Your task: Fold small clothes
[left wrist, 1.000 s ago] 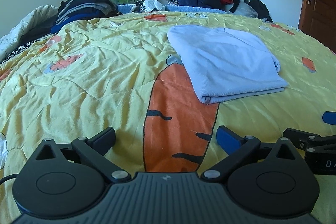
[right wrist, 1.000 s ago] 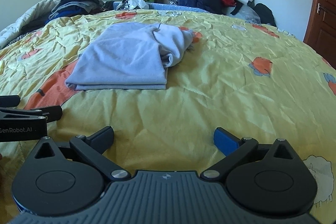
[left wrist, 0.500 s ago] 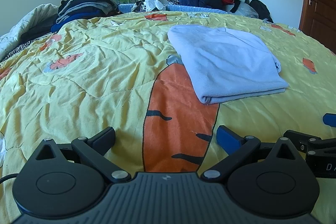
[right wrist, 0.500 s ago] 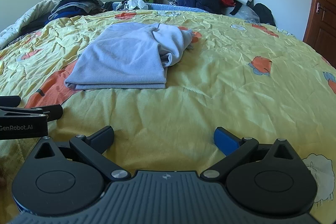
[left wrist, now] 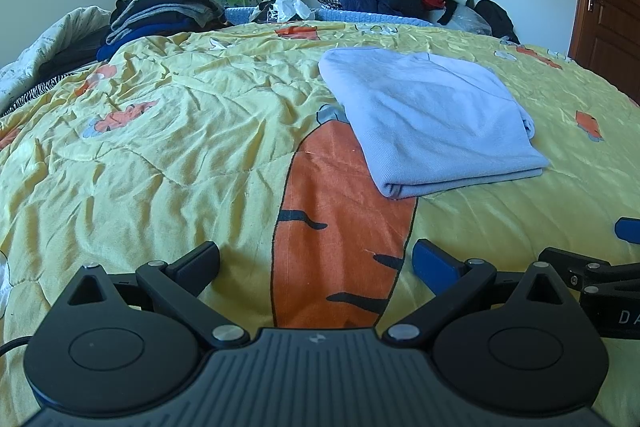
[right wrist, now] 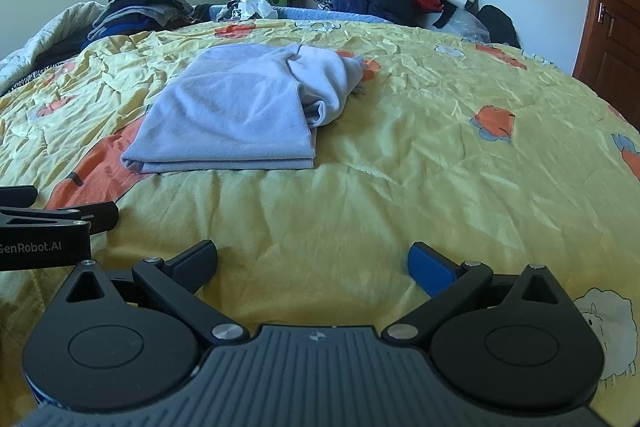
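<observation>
While both jaws gape empty, only the right view shows the folded garment's (right wrist: 236, 111) bunched sleeve (right wrist: 326, 87)

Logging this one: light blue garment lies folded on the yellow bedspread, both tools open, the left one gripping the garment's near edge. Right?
Not quite. The left tool grips nothing: the left wrist view shows it open over bare bedspread, short of the light blue garment. The garment lies folded, and the right tool is open too.
</observation>
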`<state>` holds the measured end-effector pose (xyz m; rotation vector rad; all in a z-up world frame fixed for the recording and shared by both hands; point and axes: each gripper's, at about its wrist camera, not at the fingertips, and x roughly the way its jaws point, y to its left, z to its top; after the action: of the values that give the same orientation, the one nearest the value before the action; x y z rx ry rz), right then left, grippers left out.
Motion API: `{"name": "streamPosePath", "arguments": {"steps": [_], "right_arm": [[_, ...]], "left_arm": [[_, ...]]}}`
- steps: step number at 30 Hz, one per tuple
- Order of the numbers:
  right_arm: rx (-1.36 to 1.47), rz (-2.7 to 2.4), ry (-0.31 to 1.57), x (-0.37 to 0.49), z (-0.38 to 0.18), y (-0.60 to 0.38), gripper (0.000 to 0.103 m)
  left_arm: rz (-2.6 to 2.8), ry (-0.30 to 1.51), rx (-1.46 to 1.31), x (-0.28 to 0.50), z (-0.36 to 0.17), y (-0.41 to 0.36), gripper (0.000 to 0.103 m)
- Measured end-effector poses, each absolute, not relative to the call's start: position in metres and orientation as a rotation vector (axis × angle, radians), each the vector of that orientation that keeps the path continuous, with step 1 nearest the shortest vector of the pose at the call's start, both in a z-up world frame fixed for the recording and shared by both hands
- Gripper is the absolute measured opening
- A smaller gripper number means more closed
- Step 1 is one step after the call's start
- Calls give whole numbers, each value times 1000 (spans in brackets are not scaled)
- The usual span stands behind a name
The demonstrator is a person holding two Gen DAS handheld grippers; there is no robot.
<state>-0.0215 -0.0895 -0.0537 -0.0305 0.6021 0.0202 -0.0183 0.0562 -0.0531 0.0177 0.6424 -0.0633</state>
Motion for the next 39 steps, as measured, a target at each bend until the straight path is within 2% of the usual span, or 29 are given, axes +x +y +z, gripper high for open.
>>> {"name": "streamPosePath", "arguments": {"steps": [39], "right_arm": [[-36, 20, 601, -23, -54, -88, 103]], "left_arm": [[-58, 641, 14, -20, -53, 57, 103]]}}
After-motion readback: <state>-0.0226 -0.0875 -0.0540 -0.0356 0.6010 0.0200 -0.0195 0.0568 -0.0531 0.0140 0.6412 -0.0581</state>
